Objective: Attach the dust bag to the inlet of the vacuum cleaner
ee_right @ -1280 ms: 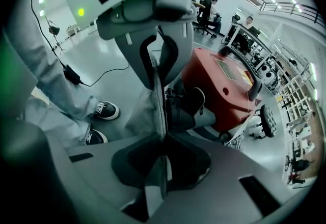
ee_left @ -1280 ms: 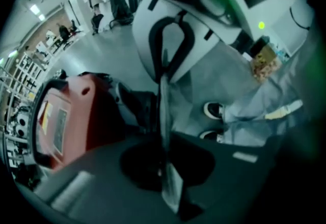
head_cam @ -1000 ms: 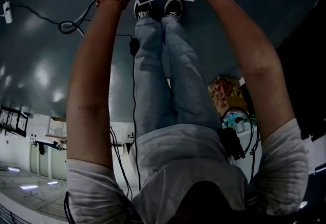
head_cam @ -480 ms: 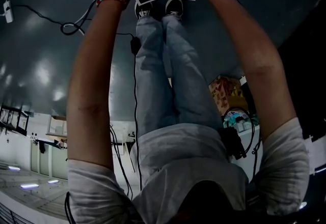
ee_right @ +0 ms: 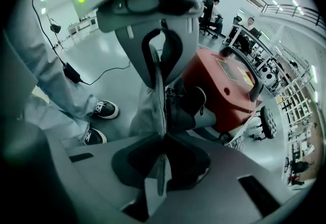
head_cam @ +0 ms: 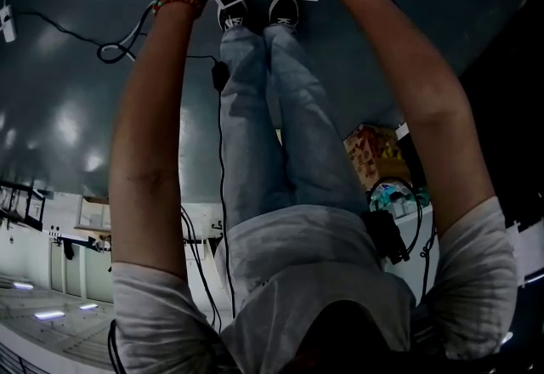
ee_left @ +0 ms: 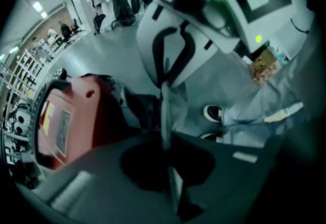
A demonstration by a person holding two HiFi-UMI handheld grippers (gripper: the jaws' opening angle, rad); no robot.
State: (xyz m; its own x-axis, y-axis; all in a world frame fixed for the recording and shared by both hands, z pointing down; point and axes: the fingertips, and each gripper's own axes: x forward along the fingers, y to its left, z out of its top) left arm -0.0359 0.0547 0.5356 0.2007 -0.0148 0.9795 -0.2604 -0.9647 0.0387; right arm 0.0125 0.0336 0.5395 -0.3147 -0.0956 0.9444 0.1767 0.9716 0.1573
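Both my left tool [ee_left: 164, 134] and right tool [ee_right: 162, 139] are clamped on the grey dust bag [ee_right: 146, 111], red vacuum cleaner [ee_right: 224, 90] just behind it

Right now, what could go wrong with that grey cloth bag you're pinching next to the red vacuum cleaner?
1. The left gripper and right gripper each pinch only a thin edge of the grey cloth dust bag, so it might slip out while it is moved.
2. A black cable with its power brick lies on the floor near the person's black shoes; a step could snag it.
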